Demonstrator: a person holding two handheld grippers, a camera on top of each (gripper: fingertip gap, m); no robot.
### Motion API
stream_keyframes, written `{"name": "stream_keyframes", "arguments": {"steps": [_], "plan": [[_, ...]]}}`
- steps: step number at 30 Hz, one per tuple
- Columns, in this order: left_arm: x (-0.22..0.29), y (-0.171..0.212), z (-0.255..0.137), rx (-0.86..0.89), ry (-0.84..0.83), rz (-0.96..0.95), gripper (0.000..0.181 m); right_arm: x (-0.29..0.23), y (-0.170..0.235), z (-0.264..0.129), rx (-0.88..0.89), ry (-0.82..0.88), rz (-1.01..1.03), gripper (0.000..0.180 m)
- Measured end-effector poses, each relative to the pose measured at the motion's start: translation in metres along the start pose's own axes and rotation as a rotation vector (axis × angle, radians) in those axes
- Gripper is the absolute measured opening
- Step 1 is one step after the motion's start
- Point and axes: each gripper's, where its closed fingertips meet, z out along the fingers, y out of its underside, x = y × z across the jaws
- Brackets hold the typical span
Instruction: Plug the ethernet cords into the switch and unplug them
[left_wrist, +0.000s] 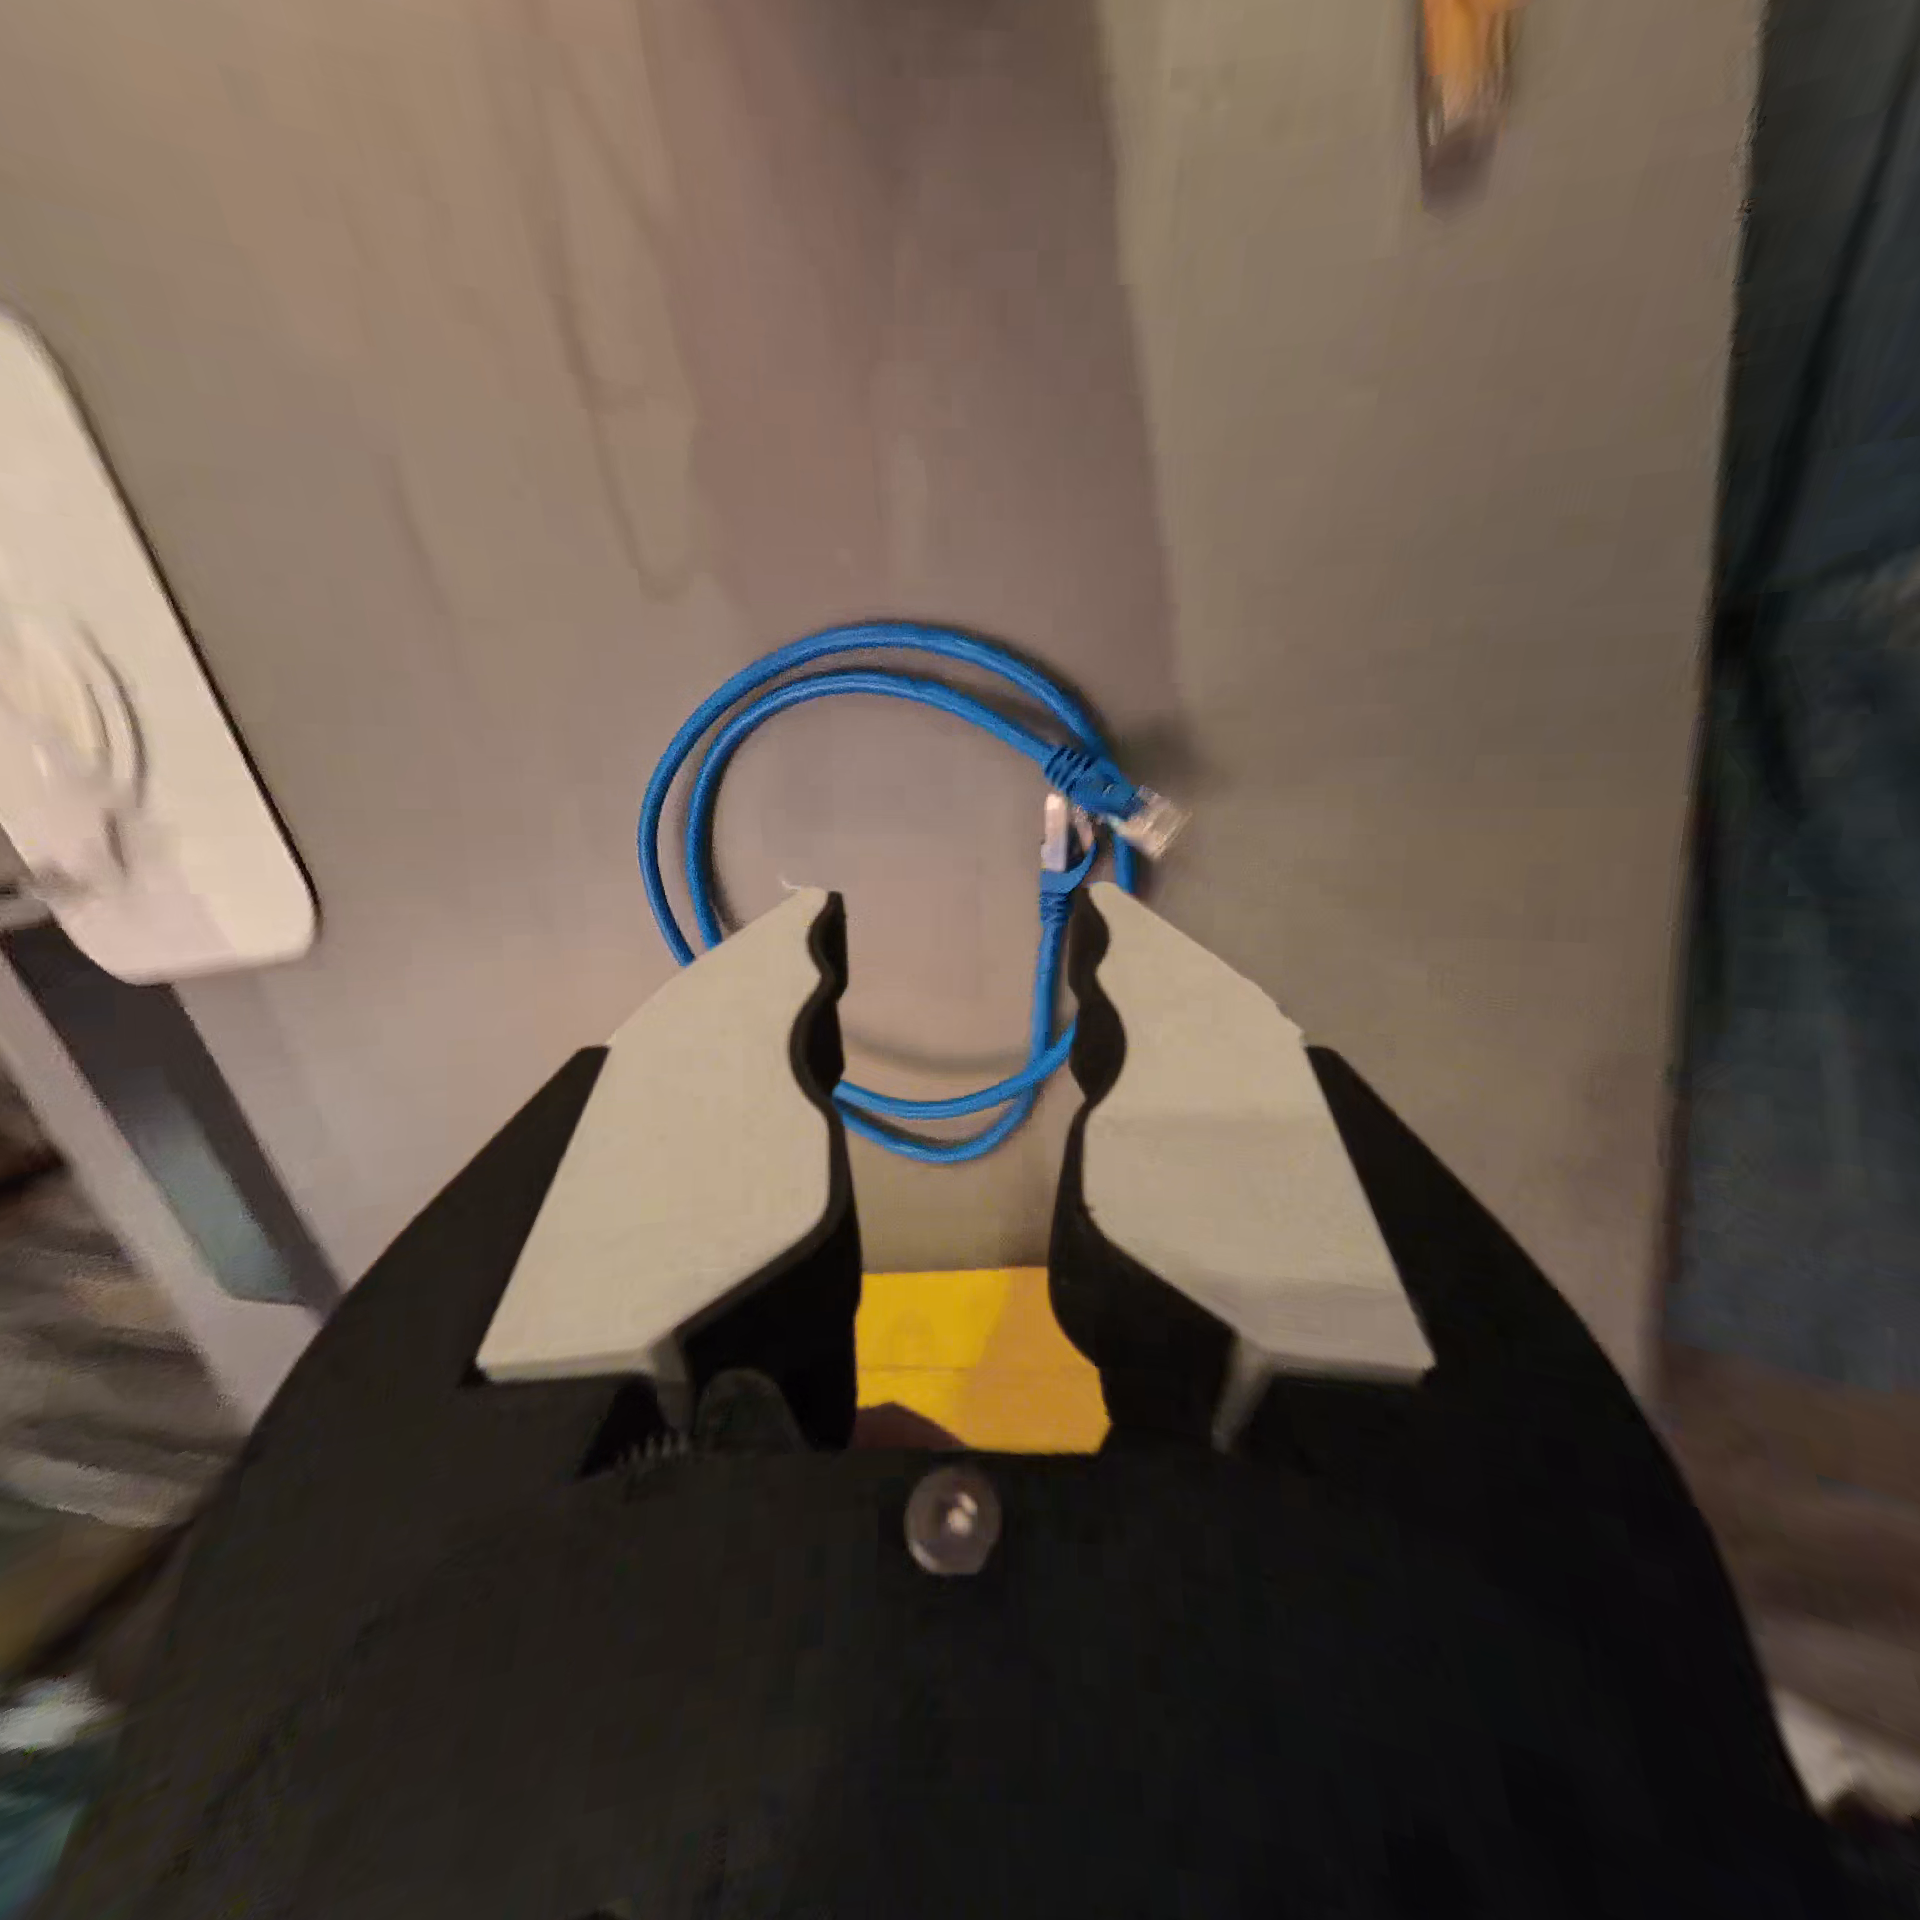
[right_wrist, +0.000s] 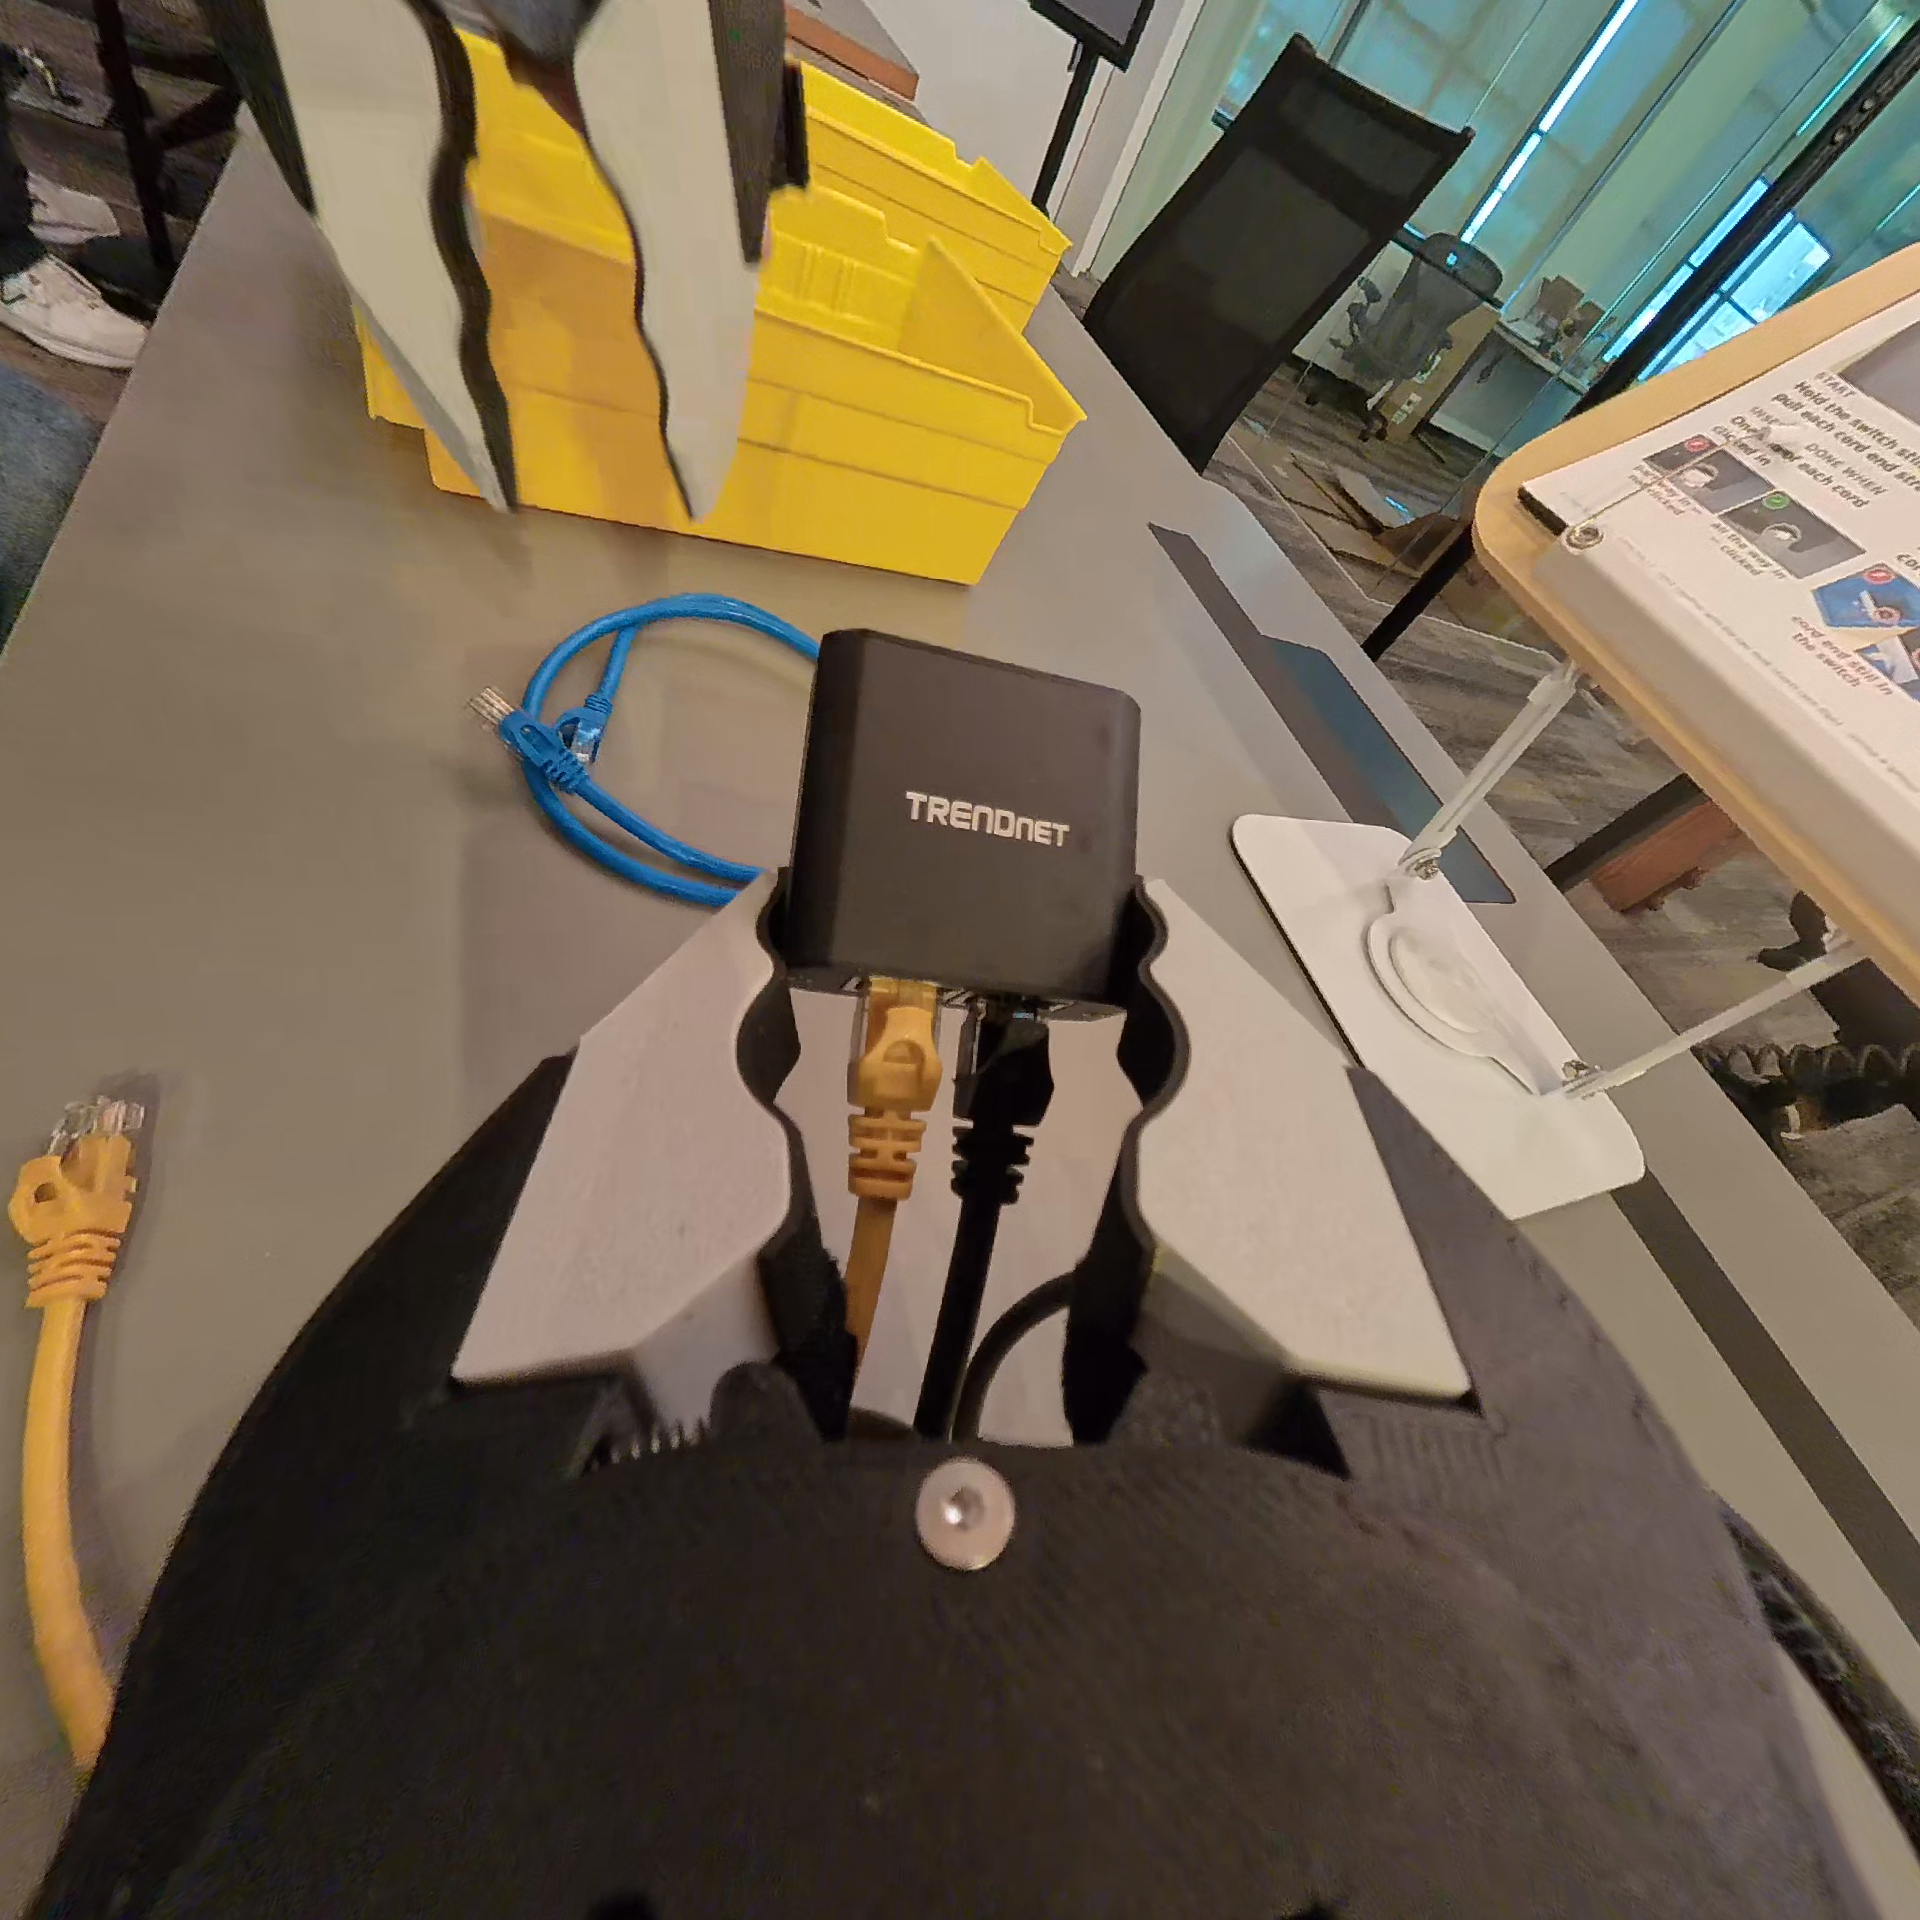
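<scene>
Fingers of the right gripper (right_wrist: 958, 935) clamp the sides of the black switch (right_wrist: 961, 810), which sits on the grey table (right_wrist: 312, 644). A yellow cord (right_wrist: 894, 1101) and a black cord (right_wrist: 992, 1132) are plugged into its near face. The yellow cord's other plug (right_wrist: 78, 1174) lies loose to the left. Beyond, the coiled blue cord (left_wrist: 862, 831) lies unplugged, with the left gripper (left_wrist: 961, 914) hovering above it, spread apart and empty. Farther back stands a yellow bin (right_wrist: 883, 416).
</scene>
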Motion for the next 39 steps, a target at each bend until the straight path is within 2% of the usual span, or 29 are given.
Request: {"name": "stream_keyframes", "arguments": {"steps": [2, 4, 9, 11, 15, 20, 24, 28, 32, 36, 39], "plan": [[0.001, 0.009, 0.021, -0.079, 0.002, 0.255, 0.036, 0.002, 0.0, -0.002, 0.008, 0.003, 0.008, 0.061], [0.003, 0.014, 0.038, -0.13, 0.0, 0.415, 0.04, 0.002, 0.0, -0.003, 0.013, 0.004, 0.012, 0.061], [0.018, 0.008, 0.067, -0.109, -0.026, 0.599, 0.054, 0.001, 0.002, -0.001, 0.004, 0.001, 0.004, 0.061], [0.023, 0.008, 0.075, -0.102, -0.015, 0.594, 0.048, 0.001, 0.002, 0.0, 0.002, -0.001, 0.0, 0.061], [0.033, -0.004, 0.08, -0.033, 0.05, 0.45, 0.015, 0.001, 0.003, 0.0, -0.002, 0.001, -0.002, 0.061], [0.034, -0.025, 0.088, -0.01, 0.026, 0.327, 0.021, 0.003, 0.005, -0.001, -0.004, 0.007, 0.005, 0.061], [0.026, -0.041, 0.09, 0.02, -0.008, 0.364, 0.038, 0.003, 0.005, -0.001, -0.003, 0.009, 0.004, 0.061], [0.025, -0.055, 0.093, 0.035, 0.005, 0.46, 0.035, 0.005, 0.004, -0.003, 0.005, 0.015, 0.009, 0.061], [0.026, -0.062, 0.096, 0.038, 0.086, 0.473, 0.028, 0.008, 0.002, -0.007, 0.02, 0.023, 0.018, 0.061], [0.023, -0.068, 0.099, 0.029, 0.159, 0.413, 0.026, 0.009, 0.001, -0.01, 0.026, 0.028, 0.02, 0.061], [0.022, -0.072, 0.102, 0.038, 0.227, 0.28, 0.023, 0.01, 0.001, -0.011, 0.026, 0.031, 0.019, 0.061]]}}
